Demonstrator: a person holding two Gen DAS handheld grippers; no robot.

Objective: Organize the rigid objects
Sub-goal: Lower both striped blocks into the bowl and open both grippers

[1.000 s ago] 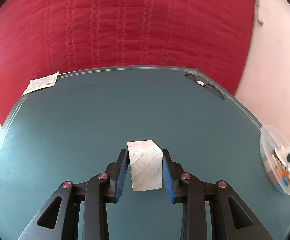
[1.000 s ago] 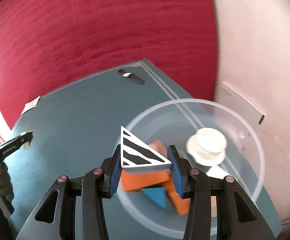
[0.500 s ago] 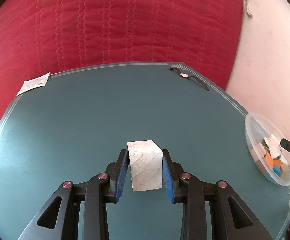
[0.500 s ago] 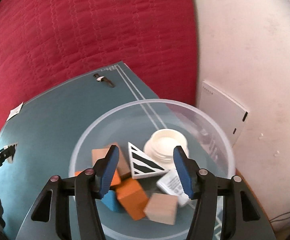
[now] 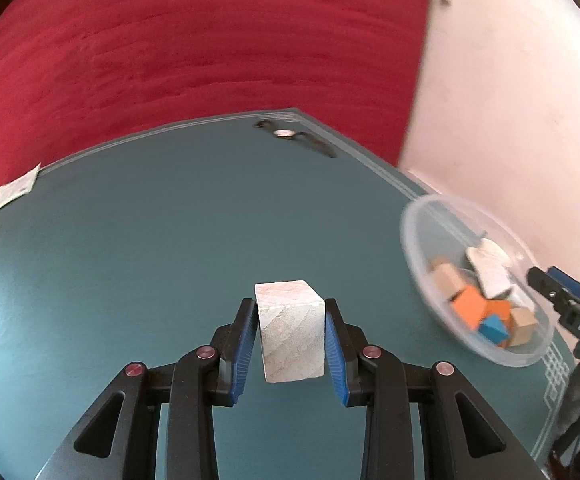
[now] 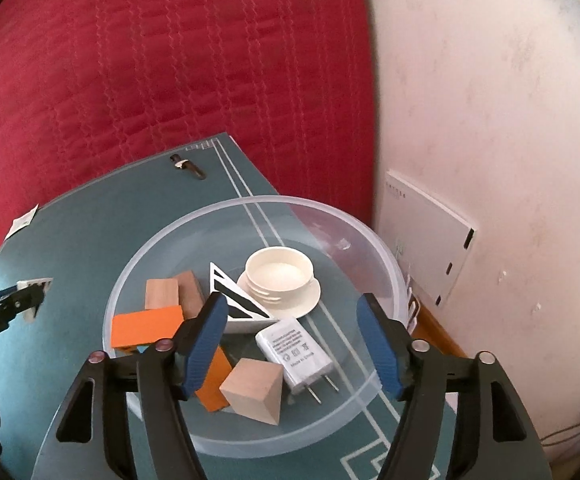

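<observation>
Now that the right gripper (image 6: pixel 292 340) jaws have just opened, empty, the black-and-white striped triangular block (image 6: pixel 236 300) lies in the clear plastic bowl (image 6: pixel 162 240) at frame centre; the left gripper (image 5: pixel 290 344) clamps a pale wooden cube (image 5: pixel 291 332), likely next, with the bowl nearer at right than before.

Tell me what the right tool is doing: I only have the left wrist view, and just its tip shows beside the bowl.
Observer: The right tool hangs over the clear bowl; its jaws have just been opening, and nothing is between them.
Operator: What's the white thing inside?
Observer: A white threaded cap, open side up, beside a black-and-white striped triangle.
Operator: Where is there room for the wooden block in the left tool?
Observer: Bare bowl floor shows along the far wall, behind the cap.
</observation>
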